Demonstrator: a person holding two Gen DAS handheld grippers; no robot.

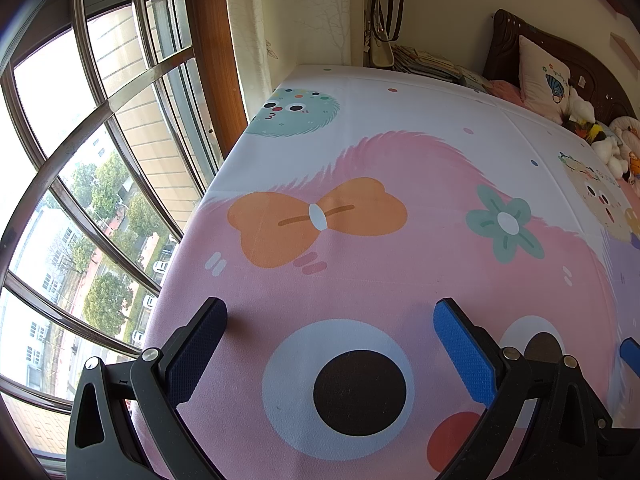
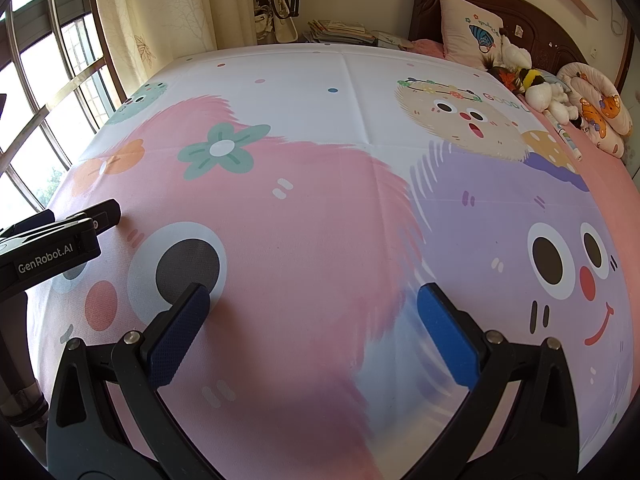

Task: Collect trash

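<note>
No piece of trash shows on the cartoon-printed bed cover in either view. My left gripper hangs open just above the near end of the bed, over a printed white-and-black eye, with nothing between its blue pads. My right gripper is open too, over the pink and purple print, and it holds nothing. In the right wrist view the left gripper's black body shows at the left edge. A blue pad of the right gripper peeks in at the right edge of the left wrist view.
A barred window and cream curtain run along the bed's left side. A dark wooden headboard, a pillow, stuffed toys and a round cushion sit at the far right. Stacked books and hanging bags stand at the far wall.
</note>
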